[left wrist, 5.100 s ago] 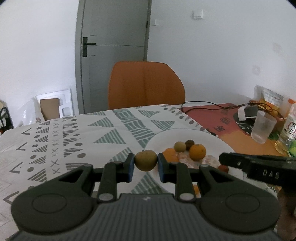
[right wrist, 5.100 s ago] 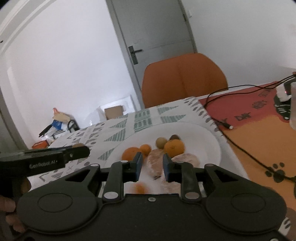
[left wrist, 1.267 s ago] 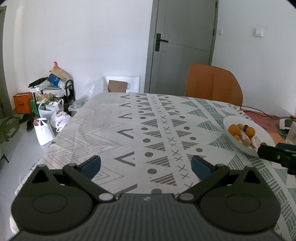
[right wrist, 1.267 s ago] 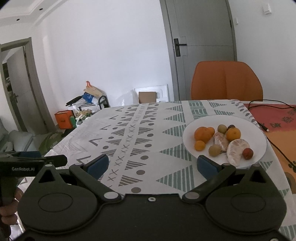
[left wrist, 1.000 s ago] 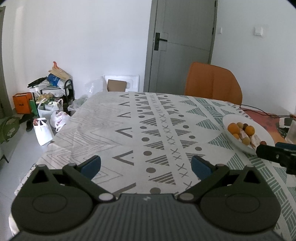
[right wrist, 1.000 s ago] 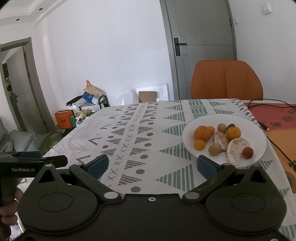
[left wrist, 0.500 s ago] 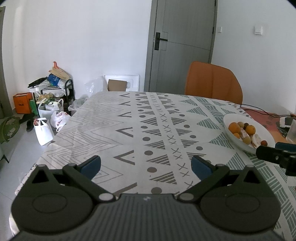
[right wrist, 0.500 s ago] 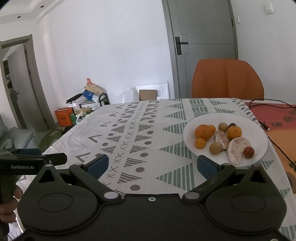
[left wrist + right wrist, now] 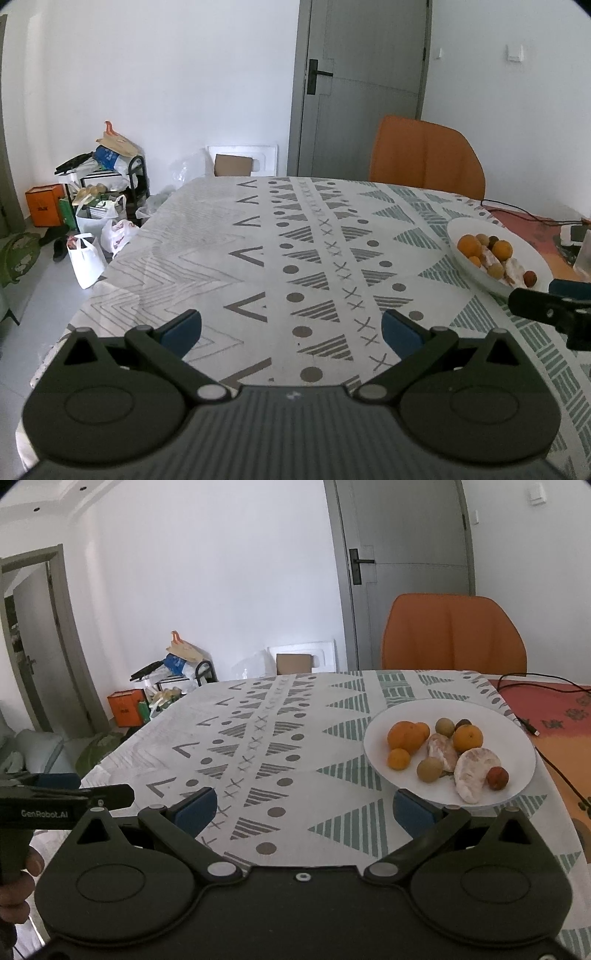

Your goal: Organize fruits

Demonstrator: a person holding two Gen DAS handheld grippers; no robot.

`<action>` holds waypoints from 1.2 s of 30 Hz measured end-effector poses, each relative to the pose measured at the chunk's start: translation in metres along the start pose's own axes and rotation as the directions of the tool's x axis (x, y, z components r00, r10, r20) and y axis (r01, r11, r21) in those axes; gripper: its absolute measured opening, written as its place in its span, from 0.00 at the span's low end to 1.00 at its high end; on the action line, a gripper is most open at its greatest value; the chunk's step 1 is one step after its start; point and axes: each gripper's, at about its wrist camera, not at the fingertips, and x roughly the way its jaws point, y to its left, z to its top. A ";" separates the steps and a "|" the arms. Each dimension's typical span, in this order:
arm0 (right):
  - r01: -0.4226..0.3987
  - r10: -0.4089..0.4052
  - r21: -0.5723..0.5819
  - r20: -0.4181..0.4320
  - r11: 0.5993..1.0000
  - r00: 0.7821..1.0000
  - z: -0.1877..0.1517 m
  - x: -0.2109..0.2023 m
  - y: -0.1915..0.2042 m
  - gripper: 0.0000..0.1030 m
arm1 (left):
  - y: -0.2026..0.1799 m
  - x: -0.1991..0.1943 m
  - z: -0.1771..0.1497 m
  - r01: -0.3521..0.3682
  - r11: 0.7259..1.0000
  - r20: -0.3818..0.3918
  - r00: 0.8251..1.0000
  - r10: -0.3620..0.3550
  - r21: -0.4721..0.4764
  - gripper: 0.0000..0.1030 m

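Note:
A white plate (image 9: 517, 786) holds several fruits: oranges (image 9: 402, 735), a brown kiwi (image 9: 429, 769), peeled citrus pieces (image 9: 474, 771) and a small red fruit (image 9: 497, 778). In the left wrist view the same plate (image 9: 537, 260) lies far right on the patterned tablecloth. My left gripper (image 9: 291, 330) is open and empty, held back over the near table edge. My right gripper (image 9: 303, 810) is also open and empty, its right fingertip near the plate's front rim. Each gripper shows at the edge of the other's view.
An orange chair (image 9: 454, 635) stands behind the table by a grey door (image 9: 410, 572). A black cable (image 9: 546, 686) runs over the red mat (image 9: 554, 709) at right. Bags and boxes (image 9: 92, 199) clutter the floor at left. A hand (image 9: 14, 886) holds the left gripper's handle.
About five seconds ago my left gripper held a kiwi by the plate; now both grippers are open, empty and pulled back. Over the last second, hardly any movement.

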 end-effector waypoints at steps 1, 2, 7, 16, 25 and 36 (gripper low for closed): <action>0.003 -0.003 -0.005 -0.002 1.000 1.000 -0.001 0.001 0.001 1.00 | 0.000 0.001 -0.001 -0.001 1.000 -0.002 1.000 0.001 0.001 1.00; 0.006 -0.006 -0.009 -0.005 1.000 1.000 -0.002 0.002 0.001 1.00 | 0.000 0.002 -0.001 -0.002 1.000 -0.006 1.000 0.002 0.002 1.00; 0.010 -0.011 -0.027 -0.024 1.000 1.000 -0.005 0.008 0.003 1.00 | 0.000 0.004 -0.002 -0.009 1.000 -0.012 1.000 0.009 0.000 1.00; 0.009 -0.011 -0.048 -0.042 0.999 0.999 -0.010 0.013 0.006 1.00 | 0.000 0.007 -0.002 -0.022 1.000 -0.016 1.000 0.022 -0.002 1.00; 0.019 -0.024 -0.063 -0.075 0.998 0.997 -0.018 0.023 0.006 1.00 | -0.006 0.012 -0.007 -0.019 0.999 -0.032 0.999 0.020 0.025 1.00; 0.015 -0.021 -0.070 -0.083 0.997 0.996 -0.019 0.025 0.007 1.00 | -0.004 0.011 -0.007 -0.030 0.999 -0.024 0.999 0.031 0.024 1.00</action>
